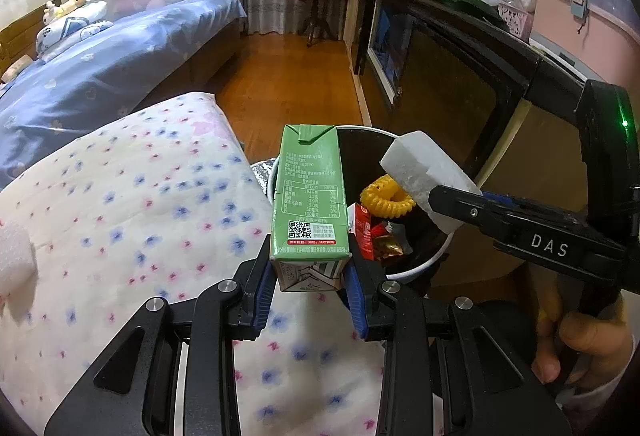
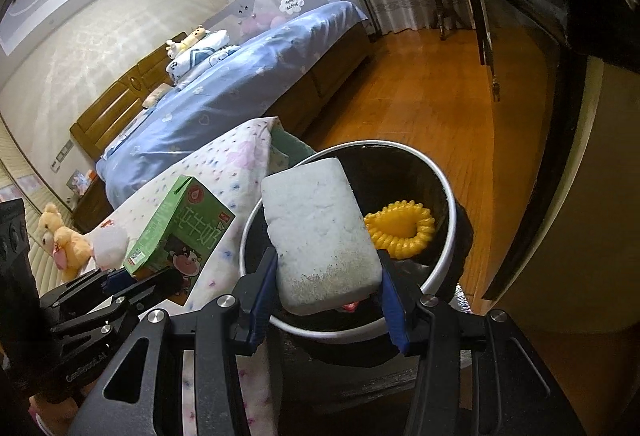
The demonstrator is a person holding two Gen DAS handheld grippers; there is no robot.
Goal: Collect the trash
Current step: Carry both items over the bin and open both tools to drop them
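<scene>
A: Left wrist view status?
B: Left gripper (image 1: 310,278) clamps milk carton (image 1: 310,195) at bin (image 1: 416,268) rim; wrappers (image 1: 384,236) already inside.
A: Right wrist view?
B: Right gripper (image 2: 328,292) clamps foam block (image 2: 320,236) over bin. Both drops pending.

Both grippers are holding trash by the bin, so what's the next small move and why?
Probably open the right gripper to drop the white foam block: it already hangs over the trash bin, above the yellow coil, while the left gripper has the green milk carton only at the rim.
</scene>
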